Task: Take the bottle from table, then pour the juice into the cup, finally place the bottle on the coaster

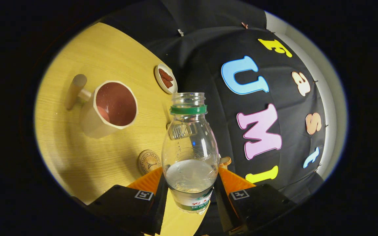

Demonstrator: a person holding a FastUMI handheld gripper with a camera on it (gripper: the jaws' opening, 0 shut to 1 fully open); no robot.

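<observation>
The hand-held gripper (190, 193) is closed narrowly around the lower body of the bottle (190, 154), one finger pressing each side just above the label band, so the bottle is clamped between them. The bottle is clear plastic, uncapped, with a green ring below its open mouth, and roughly its lower third holds a clear liquid (its surface lies across the bottle at about the level of the fingers' ends). The bottle's long axis runs straight away from the fingers, mouth pointing forward and base nearest the camera.

The whole scene looks tilted: the wooden table (87, 46) slants off to the left of the bottle. Just left of the bottle's lower body, near the left finger, lies a small round wooden coaster (148, 161) flat on the table. Further out to the left stands the cup (108, 108), a pale faceted mug with a reddish inside and a wooden handle on its far side, well apart from the bottle. Beyond the bottle's mouth, near the table's edge, sits a small white dish (166, 78) with dark red pieces.
</observation>
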